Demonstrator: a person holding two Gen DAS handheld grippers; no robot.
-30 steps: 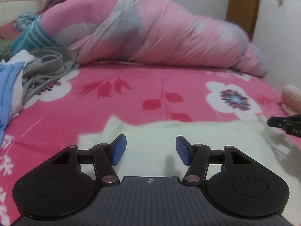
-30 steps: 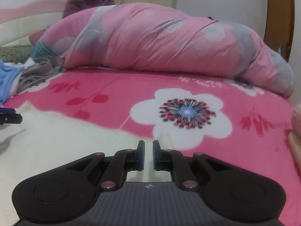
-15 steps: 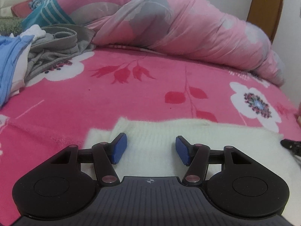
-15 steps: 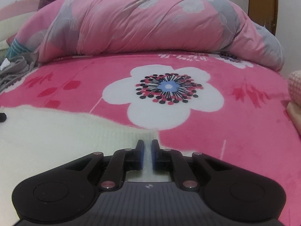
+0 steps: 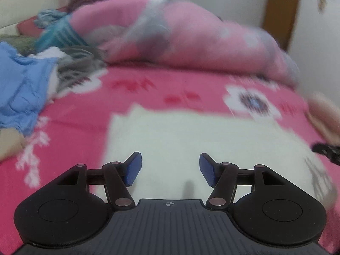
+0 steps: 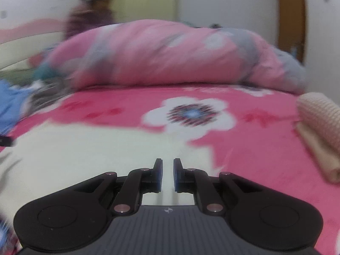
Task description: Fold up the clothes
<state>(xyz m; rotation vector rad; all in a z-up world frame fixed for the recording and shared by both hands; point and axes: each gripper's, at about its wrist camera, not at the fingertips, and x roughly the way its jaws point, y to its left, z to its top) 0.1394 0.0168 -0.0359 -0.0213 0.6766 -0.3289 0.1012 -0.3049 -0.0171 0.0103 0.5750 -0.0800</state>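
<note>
A cream-white garment [image 5: 191, 140] lies flat on the pink floral bedspread [image 5: 170, 89]; it also shows in the right wrist view [image 6: 95, 148]. My left gripper [image 5: 170, 170] is open and empty, raised over the garment's near left part. My right gripper [image 6: 167, 174] is nearly shut with a narrow gap, over the garment's right edge; nothing shows between its pads. The right gripper's tip shows at the right edge of the left wrist view [image 5: 327, 150]. Both views are blurred by motion.
A rolled pink quilt [image 6: 170, 57] lies across the back of the bed. A pile of blue and grey clothes [image 5: 25, 80] sits at the left. A folded peach knit item [image 6: 320, 127] lies at the right. A person [image 6: 91, 10] stands behind the bed.
Both grippers have lifted and pulled back, so more of the white garment and the room shows. The jaws stand as before.
</note>
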